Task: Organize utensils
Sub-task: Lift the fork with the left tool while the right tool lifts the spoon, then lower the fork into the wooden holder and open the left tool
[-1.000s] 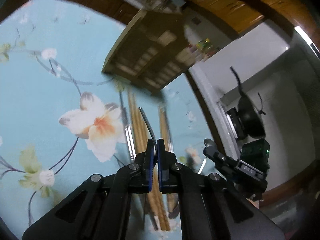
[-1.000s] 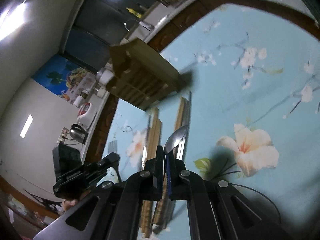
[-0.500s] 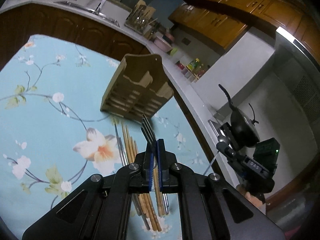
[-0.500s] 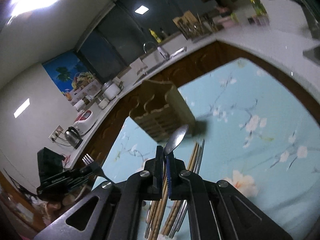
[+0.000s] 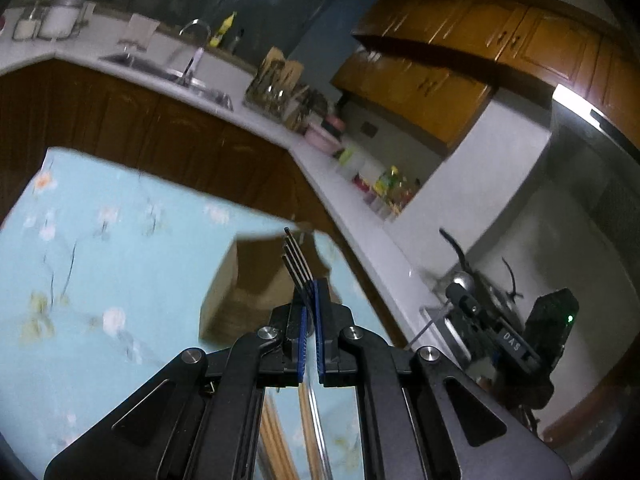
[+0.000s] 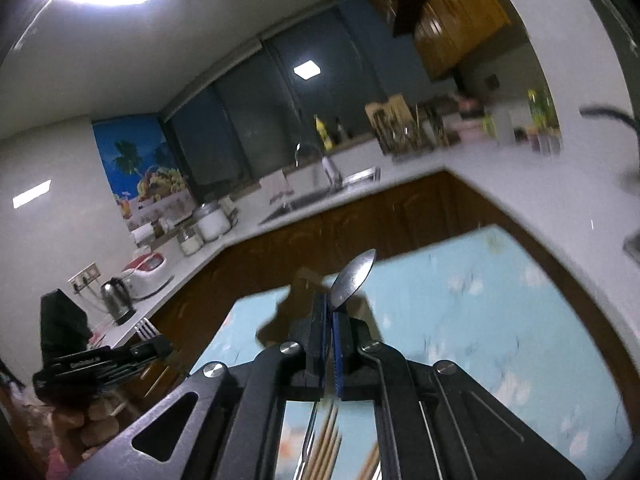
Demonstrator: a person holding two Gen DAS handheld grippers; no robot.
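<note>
Fork (image 5: 298, 262) sits pinched in the left gripper (image 5: 310, 308), spoon (image 6: 352, 278) in the right gripper (image 6: 330, 316) — both aloft above the wooden holder (image 5: 240, 280) near the table's (image 5: 100, 248) far edge. Risk: thin handles swivel between pads, missing slots — or the two collide.

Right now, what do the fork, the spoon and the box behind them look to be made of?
Fork: looks like bright metal, thin grey tines with a sheen.
Spoon: polished metal, probably steel; its bowl glints.
Box: seemingly unpainted wood or bamboo, matte tan-brown, though blurred.
</note>
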